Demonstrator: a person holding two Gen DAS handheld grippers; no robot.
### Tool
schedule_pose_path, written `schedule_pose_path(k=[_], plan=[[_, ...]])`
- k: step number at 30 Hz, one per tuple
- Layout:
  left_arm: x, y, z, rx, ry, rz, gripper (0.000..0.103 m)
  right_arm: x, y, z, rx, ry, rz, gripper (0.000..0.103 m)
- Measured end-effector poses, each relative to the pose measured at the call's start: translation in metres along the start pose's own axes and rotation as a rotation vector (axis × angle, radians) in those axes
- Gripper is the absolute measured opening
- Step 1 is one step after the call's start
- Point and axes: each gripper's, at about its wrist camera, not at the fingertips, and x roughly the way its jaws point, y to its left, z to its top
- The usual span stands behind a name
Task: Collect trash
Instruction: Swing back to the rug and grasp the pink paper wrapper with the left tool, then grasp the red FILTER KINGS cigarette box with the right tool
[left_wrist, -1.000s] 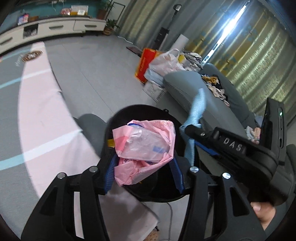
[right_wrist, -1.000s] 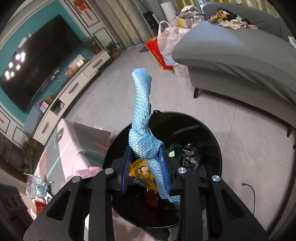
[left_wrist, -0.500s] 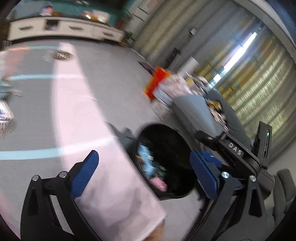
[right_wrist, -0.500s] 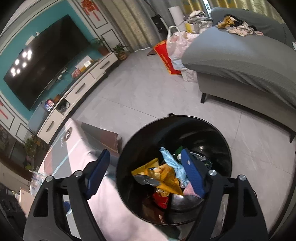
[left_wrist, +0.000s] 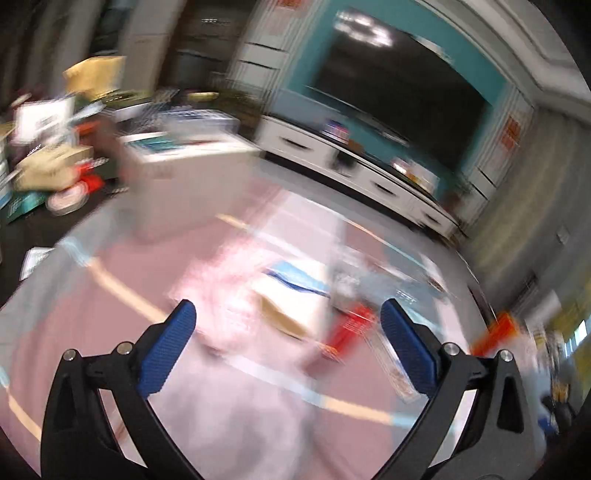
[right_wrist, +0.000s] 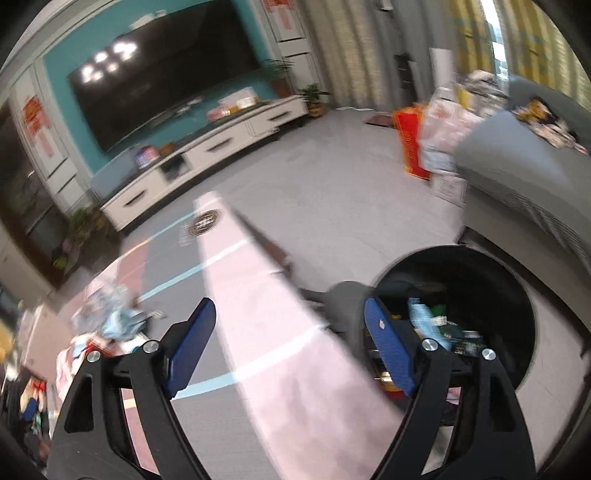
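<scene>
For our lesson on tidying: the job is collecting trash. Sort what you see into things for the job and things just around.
For the job: black bin; litter on the table; left gripper; right gripper.
Just around: television; grey sofa; white cabinet.

The low table had a pink and grey cloth with pale blue and cream stripes (right_wrist: 258, 332) over it, and a round dark emblem (right_wrist: 204, 222) printed near the far end. A blurry heap of litter sat toward the left edge: a crumpled pale blue wrapper (right_wrist: 120, 321), a red packet (left_wrist: 349, 330), a white and blue pack (left_wrist: 291, 282). A black round bin (right_wrist: 517, 295) stood on the grey tiled floor (right_wrist: 332, 192) at the right edge.
</scene>
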Motion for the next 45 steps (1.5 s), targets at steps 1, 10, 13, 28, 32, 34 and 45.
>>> schedule_pose_path(k=[1, 10, 13, 28, 32, 34, 45], plan=[[0.006, 0.011, 0.005, -0.017, 0.004, 0.03, 0.099, 0.001, 0.01, -0.002, -0.01, 0.011, 0.046, 0.081], [0.043, 0.083, 0.019, -0.199, 0.096, -0.012, 0.087, 0.026, 0.15, -0.032, -0.176, 0.135, 0.318, 0.081], [0.058, 0.082, 0.014, -0.249, 0.133, -0.019, 0.081, 0.045, 0.206, -0.044, -0.239, 0.222, 0.39, 0.081], [0.098, 0.099, -0.007, -0.422, 0.231, -0.17, 0.033, 0.119, 0.355, -0.113, -0.505, 0.3, 0.244, 0.081], [0.091, 0.096, -0.008, -0.428, 0.218, -0.181, 0.025, 0.125, 0.358, -0.119, -0.548, 0.279, 0.211, 0.08], [0.088, 0.096, -0.007, -0.436, 0.219, -0.178, 0.02, 0.127, 0.359, -0.122, -0.559, 0.274, 0.199, 0.079], [0.005, 0.09, 0.011, -0.404, 0.04, -0.198, 0.019, 0.145, 0.347, -0.12, -0.561, 0.304, 0.128, 0.077]])
